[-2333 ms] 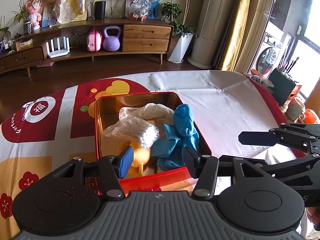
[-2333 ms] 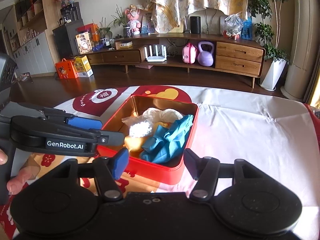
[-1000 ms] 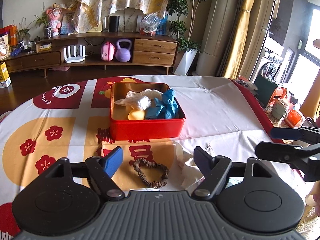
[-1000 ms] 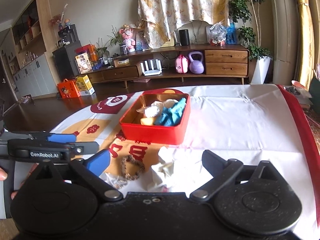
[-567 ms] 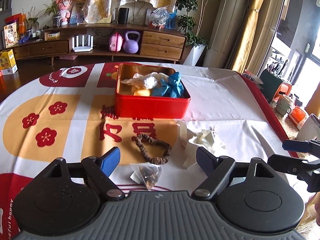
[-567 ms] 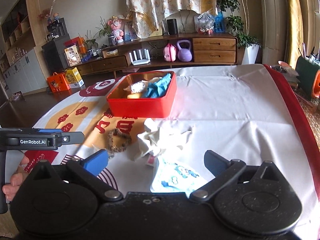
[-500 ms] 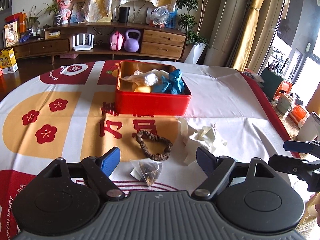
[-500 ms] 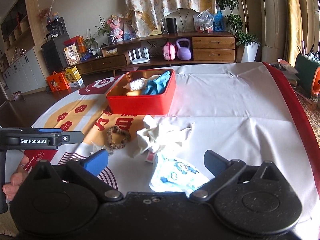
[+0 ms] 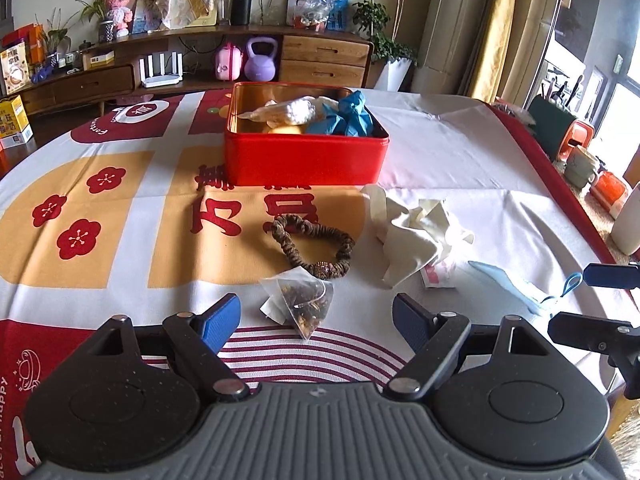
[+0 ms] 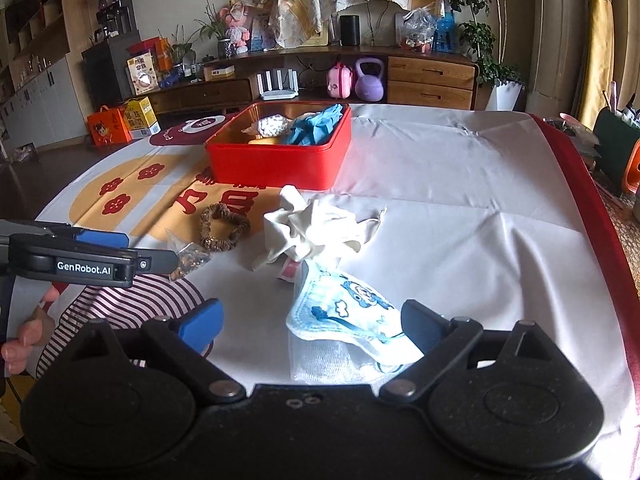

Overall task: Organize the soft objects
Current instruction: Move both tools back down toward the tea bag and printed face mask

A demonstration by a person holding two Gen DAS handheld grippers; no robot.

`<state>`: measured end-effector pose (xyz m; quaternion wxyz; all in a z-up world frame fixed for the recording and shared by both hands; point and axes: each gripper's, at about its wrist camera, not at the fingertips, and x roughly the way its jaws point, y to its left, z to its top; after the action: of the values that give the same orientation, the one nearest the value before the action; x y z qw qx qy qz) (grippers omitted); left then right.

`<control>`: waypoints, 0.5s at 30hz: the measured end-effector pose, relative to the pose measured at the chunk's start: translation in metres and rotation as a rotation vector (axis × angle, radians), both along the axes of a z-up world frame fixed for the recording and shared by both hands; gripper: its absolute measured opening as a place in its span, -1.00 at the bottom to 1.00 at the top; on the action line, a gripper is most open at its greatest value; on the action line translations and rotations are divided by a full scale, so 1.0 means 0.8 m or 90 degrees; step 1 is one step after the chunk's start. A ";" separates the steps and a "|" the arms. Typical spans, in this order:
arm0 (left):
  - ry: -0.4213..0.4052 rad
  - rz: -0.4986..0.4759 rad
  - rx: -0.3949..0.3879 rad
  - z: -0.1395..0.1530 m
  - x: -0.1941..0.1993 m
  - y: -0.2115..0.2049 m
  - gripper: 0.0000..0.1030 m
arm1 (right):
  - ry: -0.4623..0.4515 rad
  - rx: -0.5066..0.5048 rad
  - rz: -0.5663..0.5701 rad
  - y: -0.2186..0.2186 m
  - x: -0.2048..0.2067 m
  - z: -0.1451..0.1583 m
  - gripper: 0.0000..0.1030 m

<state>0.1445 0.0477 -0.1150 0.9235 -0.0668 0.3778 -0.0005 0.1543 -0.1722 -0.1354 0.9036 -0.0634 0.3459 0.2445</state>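
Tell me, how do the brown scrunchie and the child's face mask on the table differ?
The scrunchie is a dark brown, ruffled closed ring; the face mask is pale blue with cartoon prints, a flat crumpled sheet with ear loops. The scrunchie lies nearer the red tin, the mask nearer the cameras. Both lie loose on the tablecloth, outside the tin.

Left hand-held gripper (image 9: 316, 320): black linkage arms, silver pivot screws, blue pads on fingers (image 9: 219, 322), grey ribbed housing, two round black domes. Right hand-held gripper (image 10: 310, 325): same build, black housing. White "GenRobot.AI" lettering on left unit's side, seen from right wrist.
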 end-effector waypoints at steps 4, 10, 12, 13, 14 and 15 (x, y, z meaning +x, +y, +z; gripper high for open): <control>0.008 -0.001 0.009 -0.012 0.006 -0.001 0.62 | 0.010 -0.002 -0.005 -0.003 0.006 -0.008 0.70; 0.020 -0.007 0.024 -0.027 0.017 -0.006 0.62 | 0.023 -0.011 -0.007 -0.003 0.016 -0.017 0.51; 0.024 -0.005 0.026 -0.031 0.021 -0.007 0.62 | 0.025 -0.016 -0.007 -0.002 0.018 -0.020 0.49; 0.027 -0.004 0.027 -0.034 0.024 -0.007 0.62 | 0.028 -0.018 -0.005 -0.002 0.019 -0.022 0.49; 0.028 -0.003 0.028 -0.036 0.025 -0.007 0.62 | 0.031 -0.020 -0.004 -0.001 0.020 -0.024 0.45; 0.030 -0.002 0.028 -0.038 0.027 -0.007 0.62 | 0.033 -0.022 -0.003 0.000 0.020 -0.025 0.44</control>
<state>0.1659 0.0424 -0.1451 0.9157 -0.0460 0.3992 0.0074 0.1706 -0.1723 -0.1554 0.8936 -0.0722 0.3737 0.2380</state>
